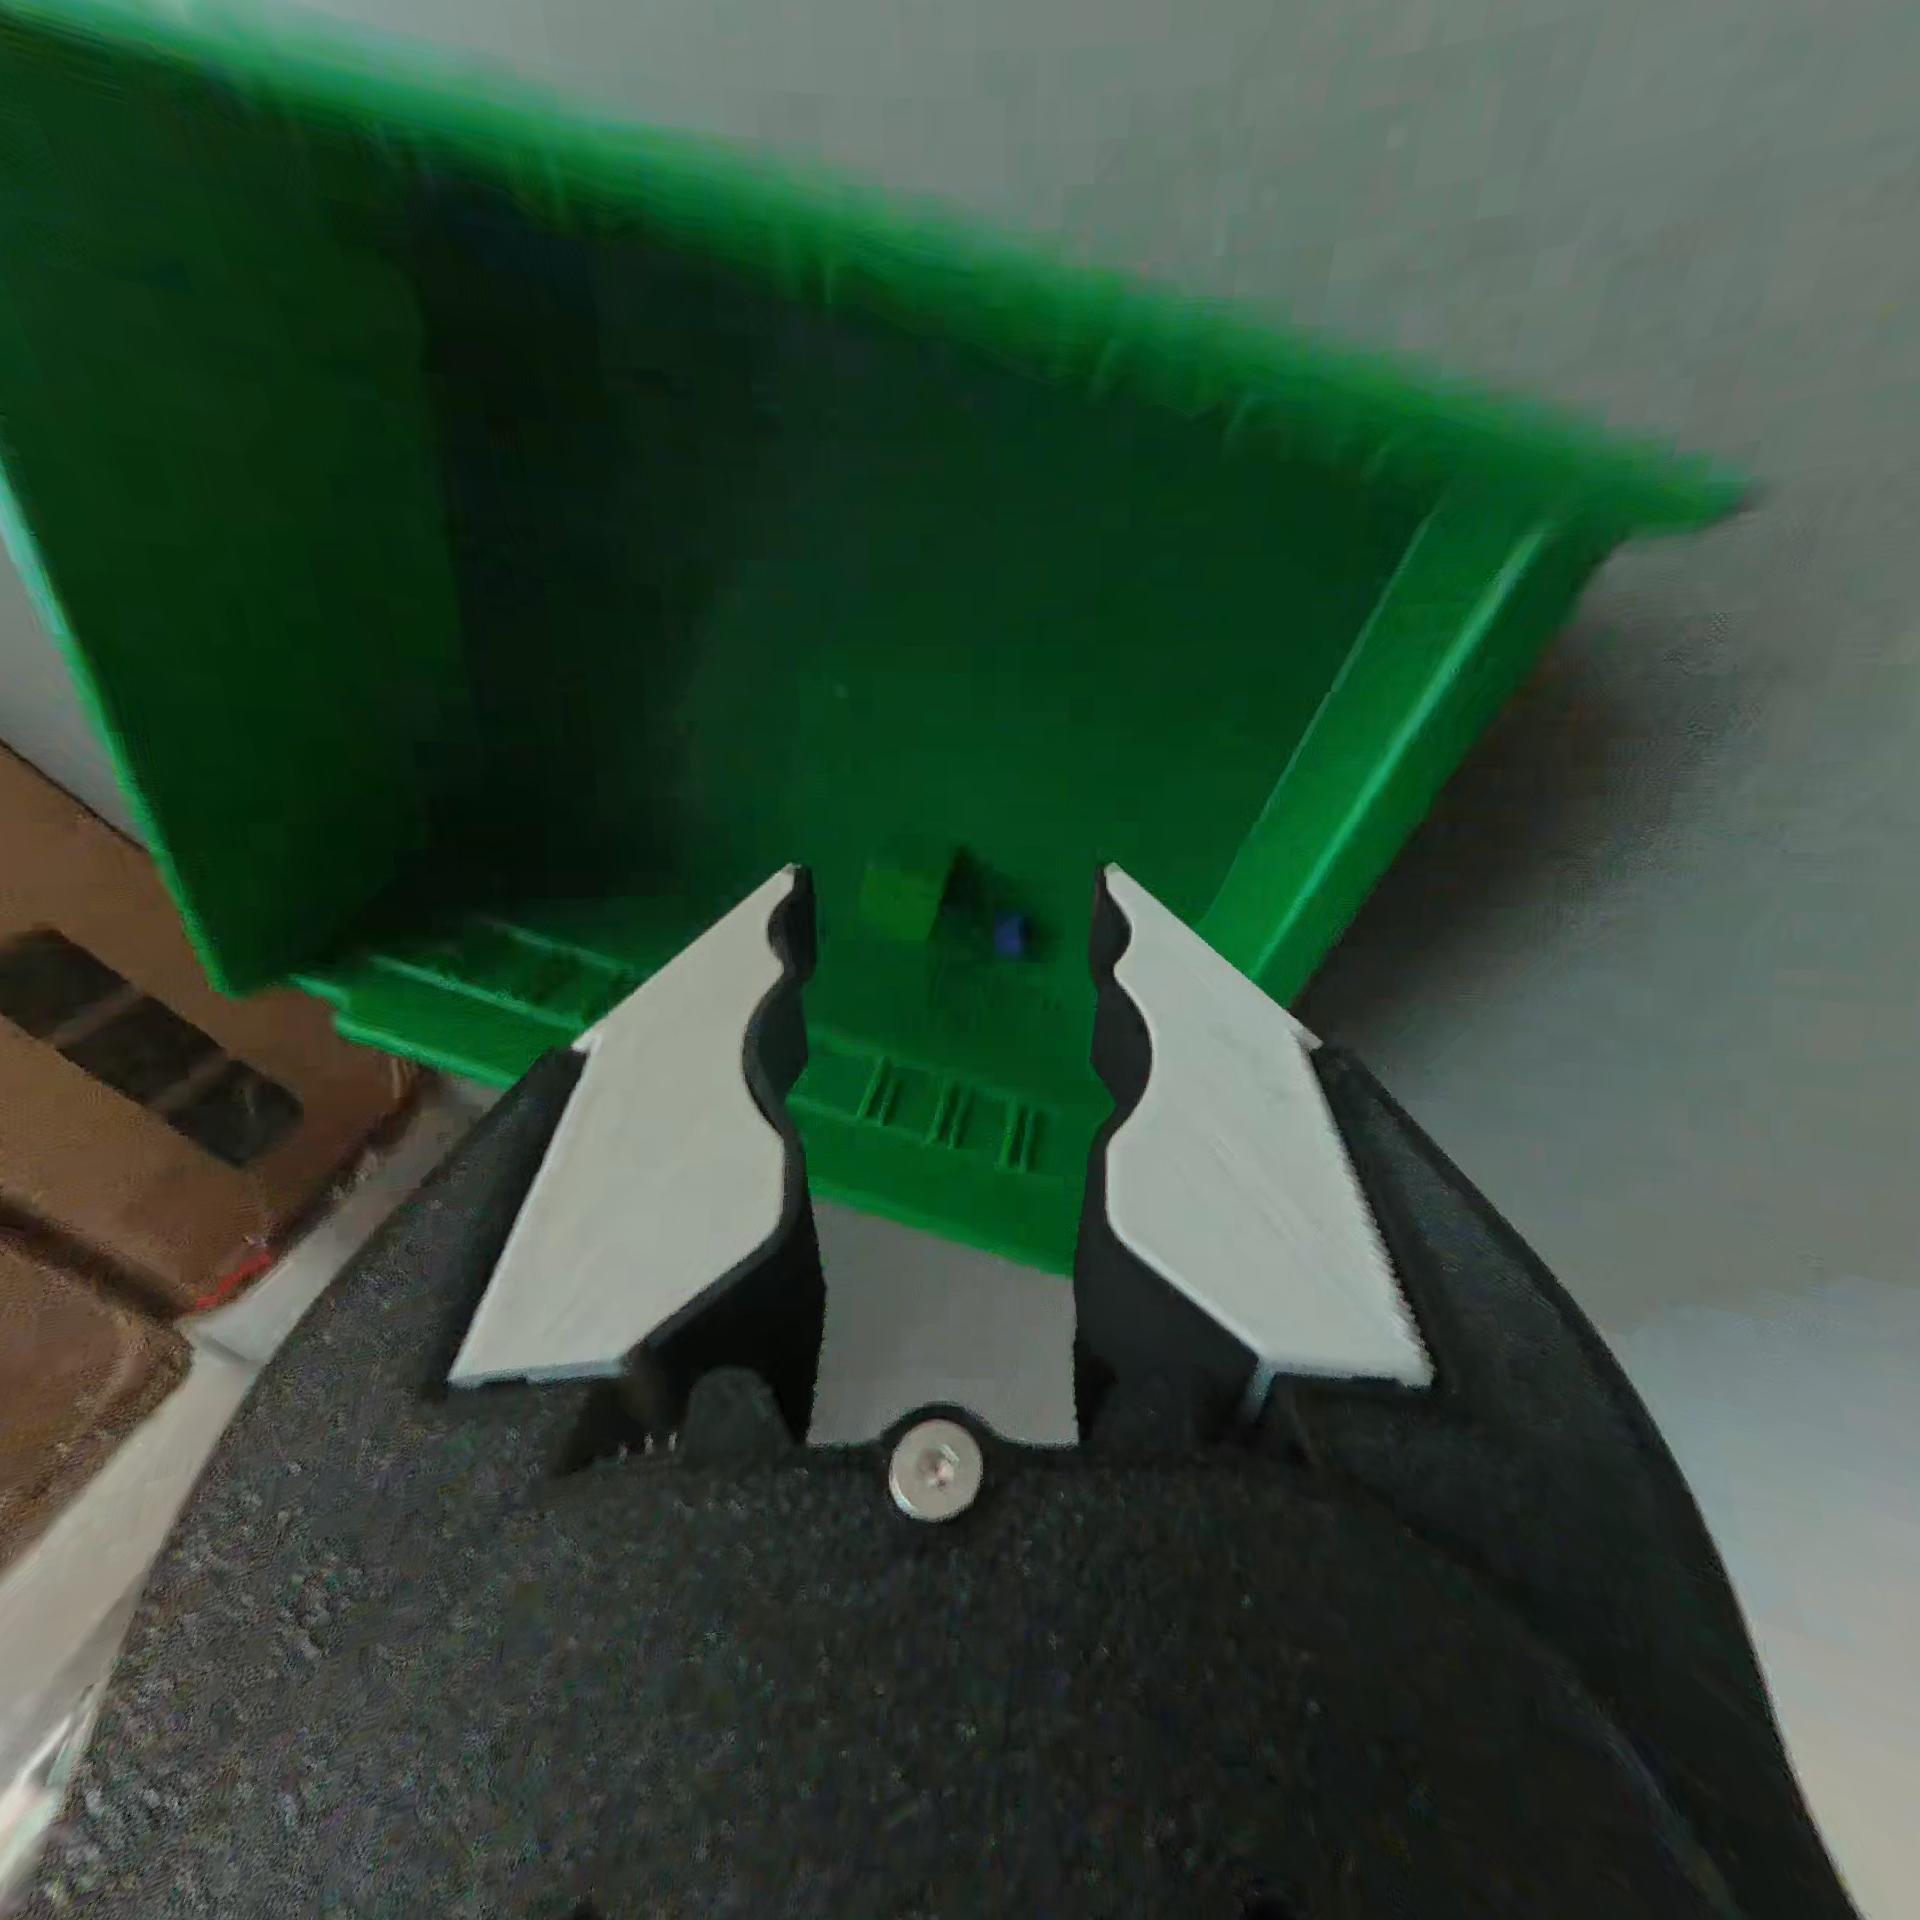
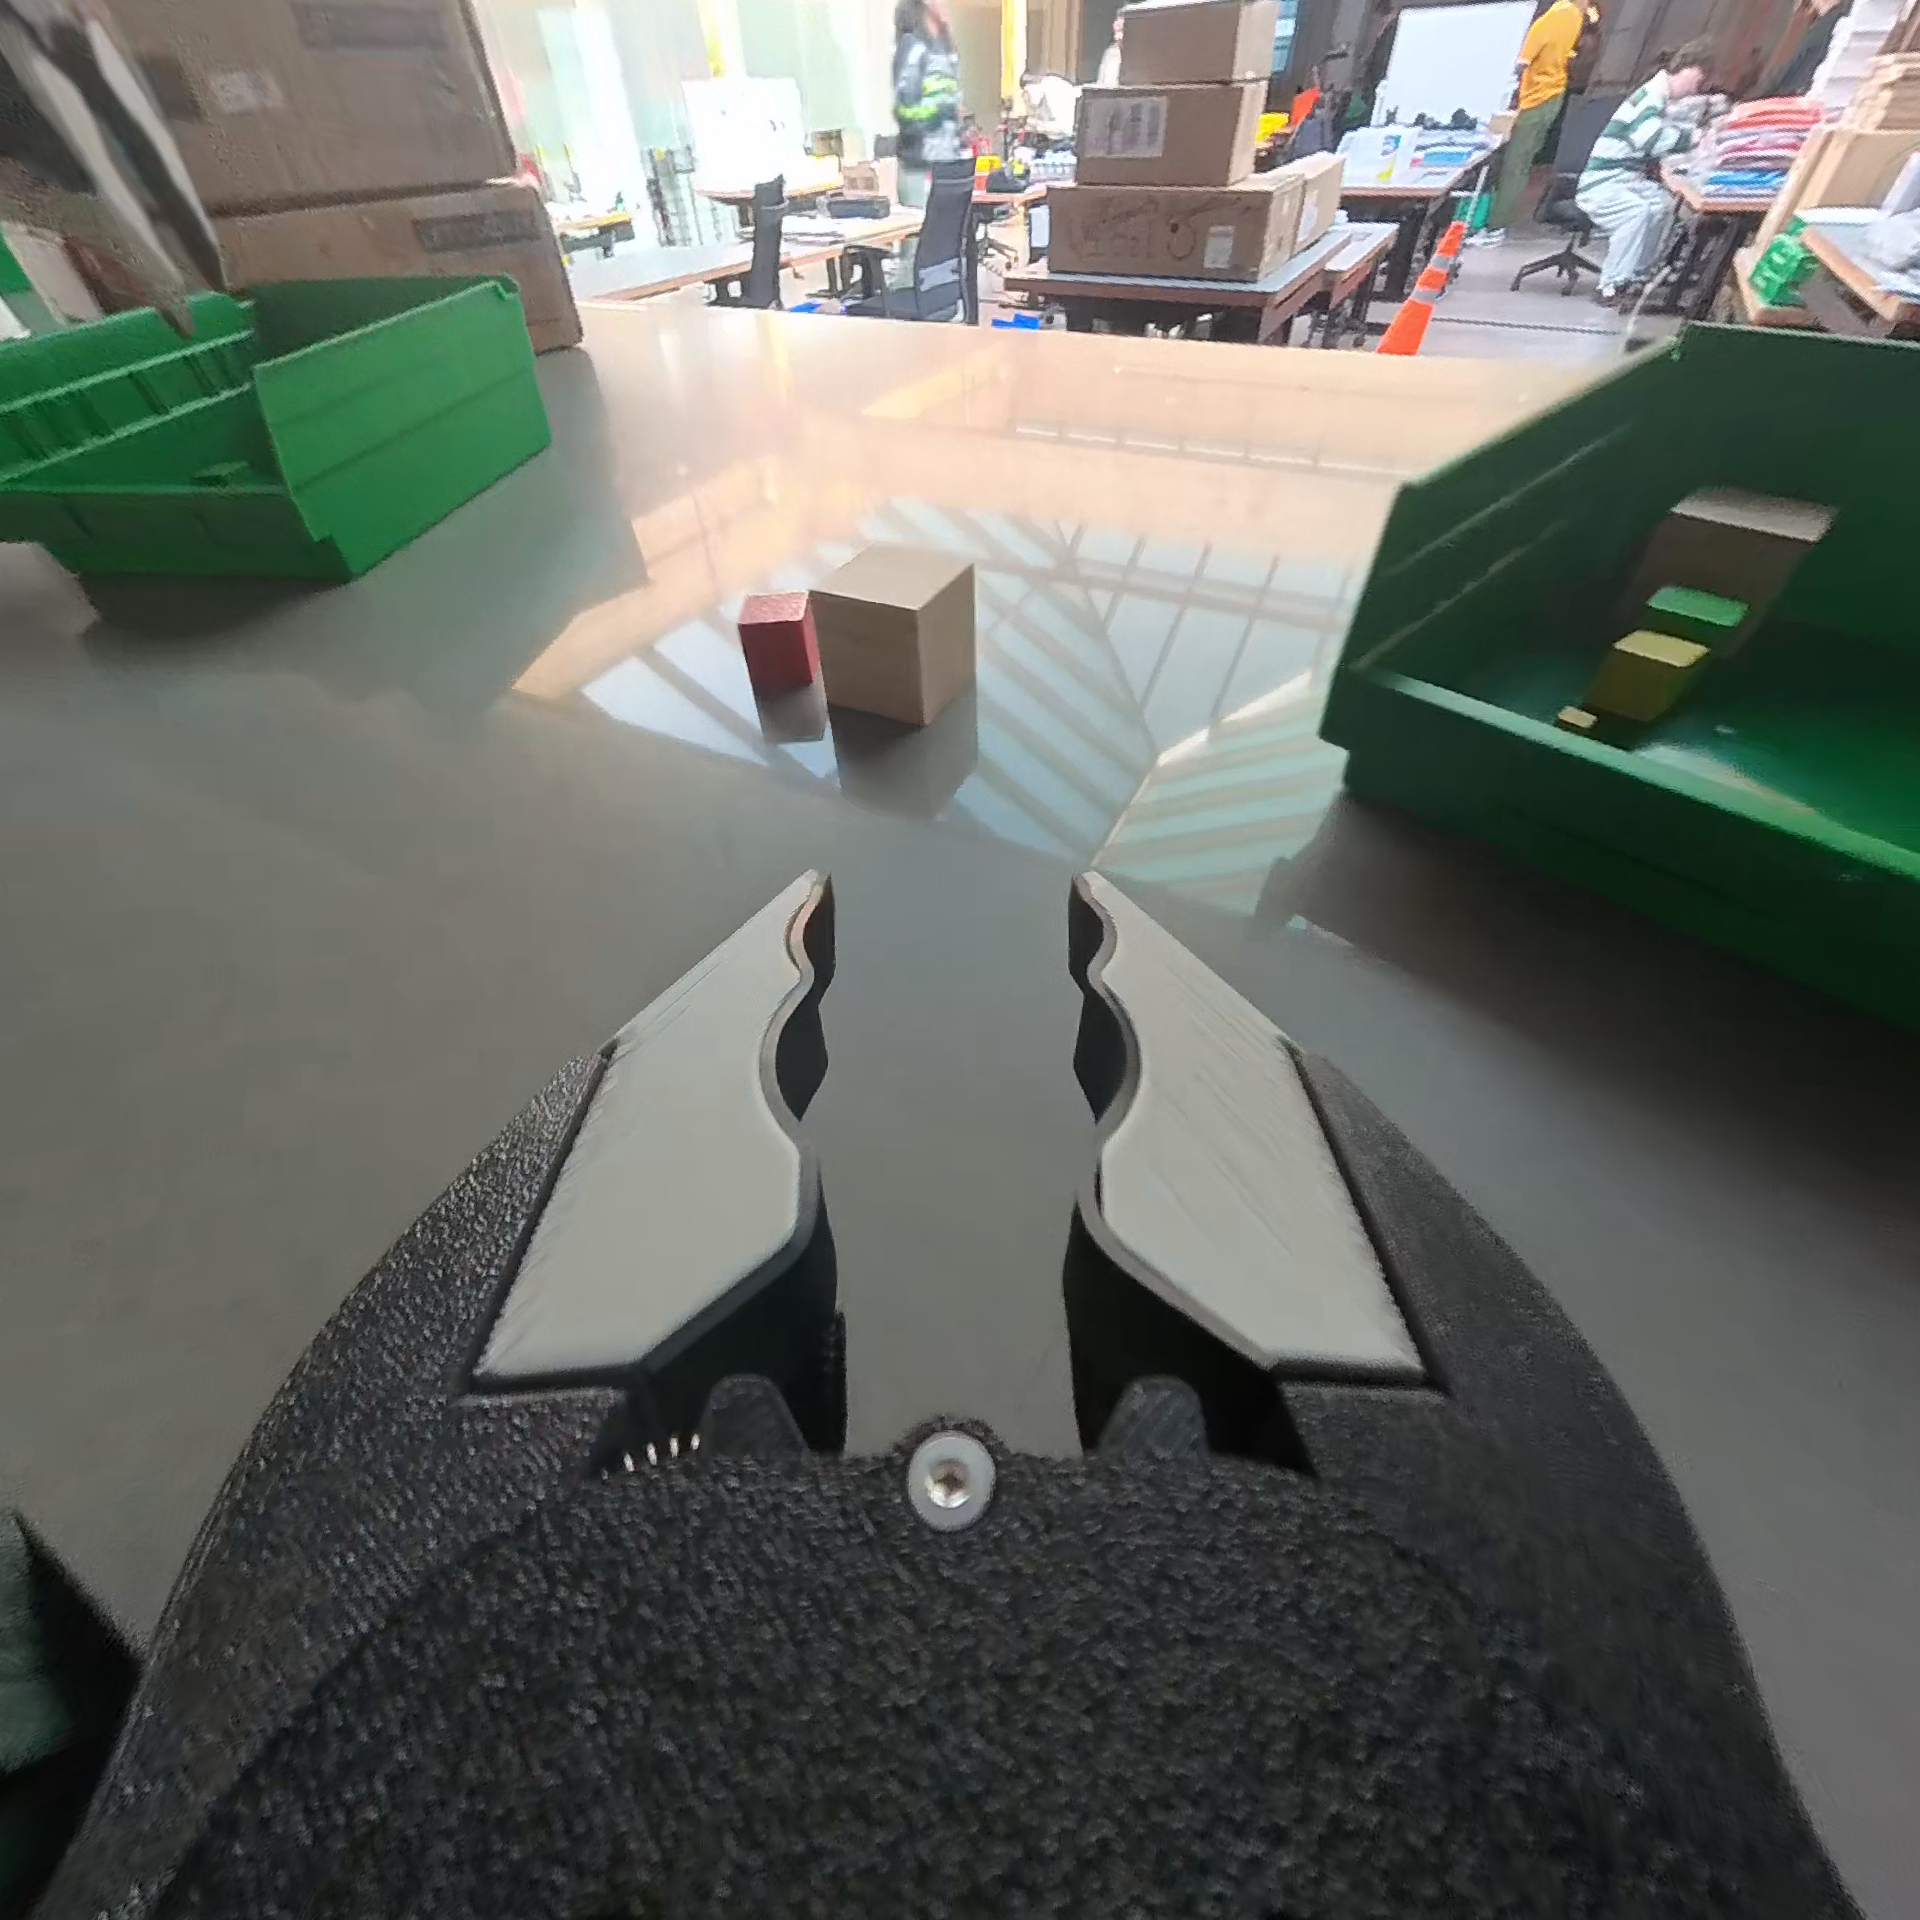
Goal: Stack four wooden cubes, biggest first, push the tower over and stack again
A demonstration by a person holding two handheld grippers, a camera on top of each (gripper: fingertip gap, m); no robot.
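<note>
My left gripper (image 1: 954, 883) is open and empty, held above a green bin (image 1: 1403, 707). A small green block (image 1: 900, 902) and a small blue block (image 1: 1008, 935) lie on the bin floor between the fingertips. My right gripper (image 2: 951, 904) is open and empty, low over the grey table (image 2: 364, 831). Ahead of it stand a small red block (image 2: 777, 639) and a larger tan wooden cube (image 2: 896, 632), side by side. The other gripper (image 2: 114, 177) shows at the top left above a green bin (image 2: 395, 416).
A second green bin (image 2: 1558, 810) on the right holds a tan block (image 2: 1725, 561), a green block (image 2: 1696, 611), a yellow block (image 2: 1652, 670) and a tiny yellow piece. Cardboard boxes (image 2: 343, 114) stand behind the left bin. Desks, chairs, people and an orange cone lie beyond the table. My right fingertips sit around 60 centimeters from my left ones. The left gripper is farther from the larger tan wooden cube (image 2: 896, 632), some 45 centimeters, than the right, some 20 centimeters.
</note>
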